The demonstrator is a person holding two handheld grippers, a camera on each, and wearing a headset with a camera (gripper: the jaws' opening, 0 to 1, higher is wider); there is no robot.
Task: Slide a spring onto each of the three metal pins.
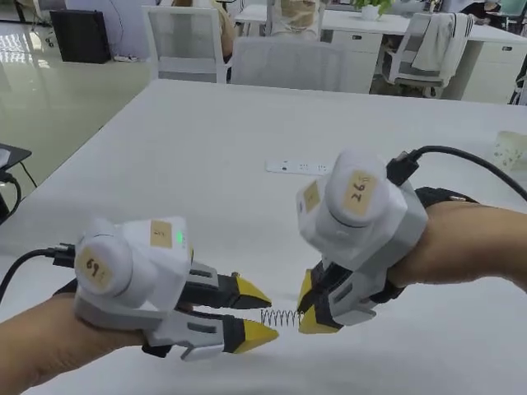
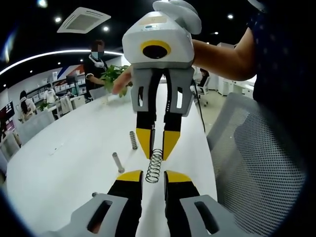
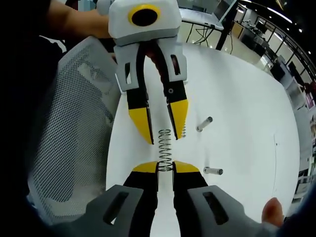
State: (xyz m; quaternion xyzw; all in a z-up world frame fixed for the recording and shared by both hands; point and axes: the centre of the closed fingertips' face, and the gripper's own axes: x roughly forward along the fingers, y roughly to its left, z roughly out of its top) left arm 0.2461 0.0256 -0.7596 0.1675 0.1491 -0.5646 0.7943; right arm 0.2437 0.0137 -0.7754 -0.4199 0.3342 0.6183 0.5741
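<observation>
A small steel spring (image 1: pixel 280 316) hangs in the air between the two grippers, just above the white table (image 1: pixel 247 140). My right gripper (image 1: pixel 309 306) is shut on one end of the spring (image 3: pixel 165 150). The other end of the spring (image 2: pixel 154 165) lies between the jaws of my left gripper (image 1: pixel 262 313), which stand open and wider than the coil. Beyond it, one pin with a spring on it (image 2: pixel 133 139) stands upright. A bare pin (image 2: pixel 117 162) stands nearer, and two bare pins (image 3: pixel 204 123) (image 3: pixel 213 171) show in the right gripper view.
A white power strip (image 1: pixel 300 168) lies mid-table beyond the grippers. Grey mesh chairs (image 1: pixel 185 41) line the far edge, and another mesh chair (image 2: pixel 256 148) is close beside the near edge. A pale cup-like object (image 1: pixel 510 148) sits at the right edge. A person (image 2: pixel 96 64) stands far off.
</observation>
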